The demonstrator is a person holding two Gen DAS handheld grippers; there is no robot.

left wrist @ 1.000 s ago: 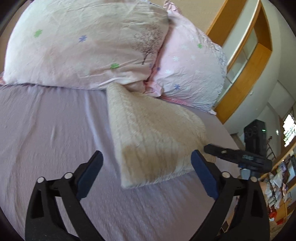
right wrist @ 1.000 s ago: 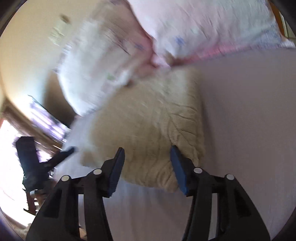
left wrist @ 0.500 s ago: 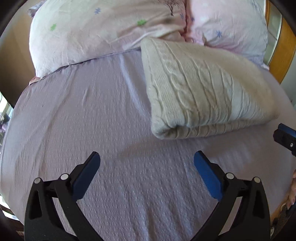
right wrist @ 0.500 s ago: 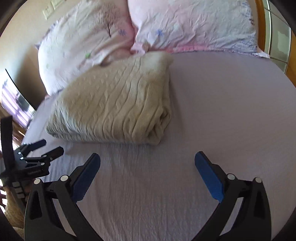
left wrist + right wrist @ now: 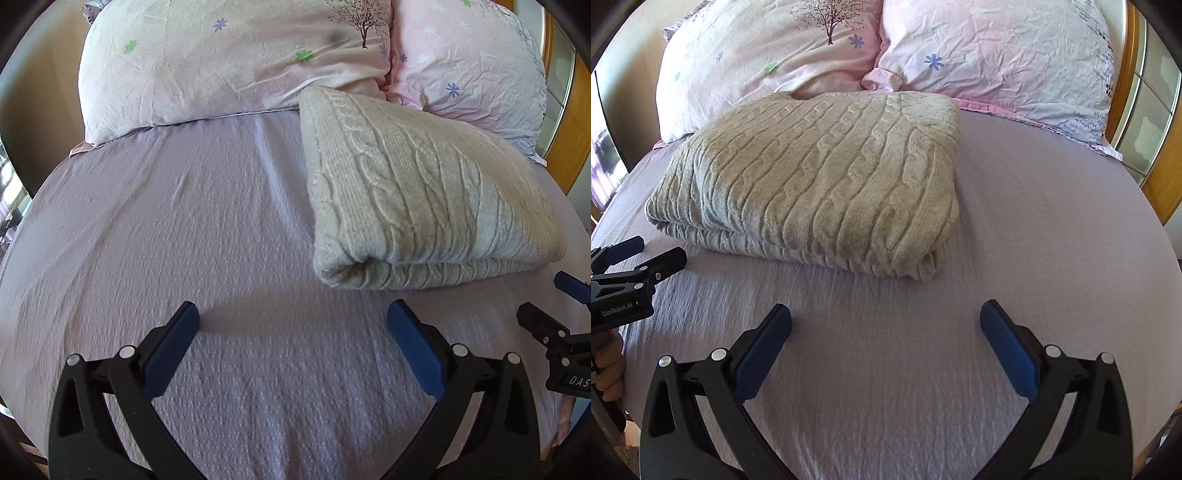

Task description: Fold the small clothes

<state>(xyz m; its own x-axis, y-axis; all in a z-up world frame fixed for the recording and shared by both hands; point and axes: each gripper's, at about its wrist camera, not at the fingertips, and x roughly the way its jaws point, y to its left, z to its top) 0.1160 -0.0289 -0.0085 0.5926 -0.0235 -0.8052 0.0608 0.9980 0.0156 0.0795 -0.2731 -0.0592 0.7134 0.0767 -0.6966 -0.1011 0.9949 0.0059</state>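
A cream cable-knit sweater (image 5: 417, 199) lies folded in a thick rectangle on the lilac bed sheet (image 5: 184, 236), its far end against the pillows. It also shows in the right wrist view (image 5: 820, 184). My left gripper (image 5: 293, 317) is open and empty, held over bare sheet a little short of the sweater's near left corner. My right gripper (image 5: 885, 317) is open and empty, over the sheet in front of the sweater's near right corner. Each gripper shows at the edge of the other's view: the right one (image 5: 550, 306), the left one (image 5: 642, 254).
Two pink flowered pillows (image 5: 236, 55) (image 5: 997, 51) lie along the head of the bed behind the sweater. A wooden frame (image 5: 1167, 155) stands at the right. The bed's edge curves away at left and right.
Both grippers have pulled back from the sweater toward the near side of the bed. The right gripper, narrower and close over the sweater a second ago, has opened wide.
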